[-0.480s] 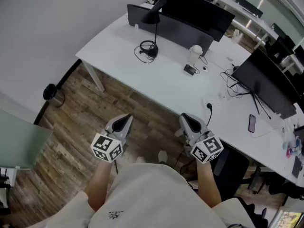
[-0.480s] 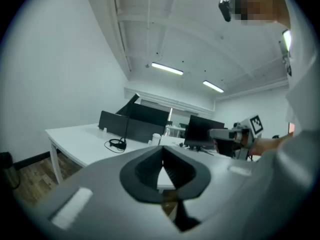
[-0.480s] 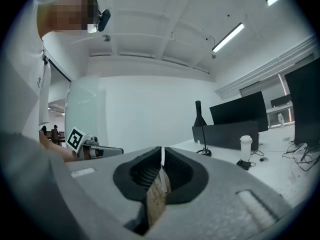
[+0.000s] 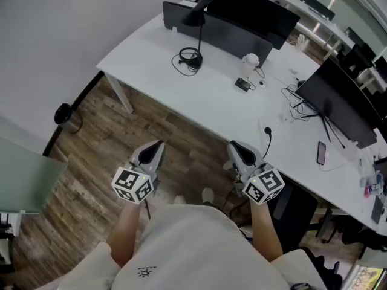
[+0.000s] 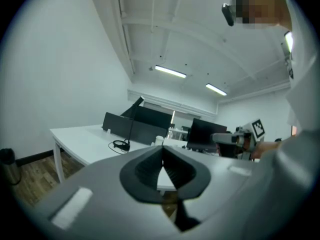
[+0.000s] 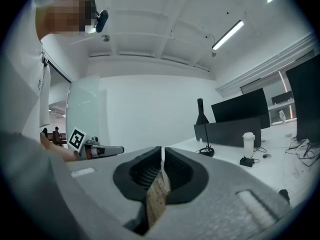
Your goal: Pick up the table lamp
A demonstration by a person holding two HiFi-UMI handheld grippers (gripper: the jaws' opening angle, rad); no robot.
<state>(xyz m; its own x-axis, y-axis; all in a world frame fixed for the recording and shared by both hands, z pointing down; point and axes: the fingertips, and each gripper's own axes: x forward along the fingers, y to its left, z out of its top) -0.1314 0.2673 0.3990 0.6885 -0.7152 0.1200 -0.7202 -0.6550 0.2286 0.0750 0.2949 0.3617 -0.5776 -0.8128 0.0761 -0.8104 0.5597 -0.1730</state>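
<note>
The black table lamp [image 4: 198, 35] stands at the far left end of the white desk [image 4: 151, 65]. Its thin stem rises from a round base with a cable coiled around it. Both grippers hang over the wooden floor in front of the desk, well short of the lamp. My left gripper [image 4: 154, 147] is shut with nothing in it, and so is my right gripper [image 4: 237, 149]. In the left gripper view the lamp [image 5: 130, 129] shows beyond the closed jaws. In the right gripper view the lamp [image 6: 203, 126] stands far off to the right of the jaws.
A dark divider panel [image 4: 233, 38] runs behind the lamp. A white cup [image 4: 250, 60] and a small black device [image 4: 243, 84] sit to its right. Monitors [image 4: 338, 110], cables, a power strip [image 4: 273, 126] and a phone [image 4: 320, 156] fill the desk's right. A bin [image 4: 65, 117] stands by the wall.
</note>
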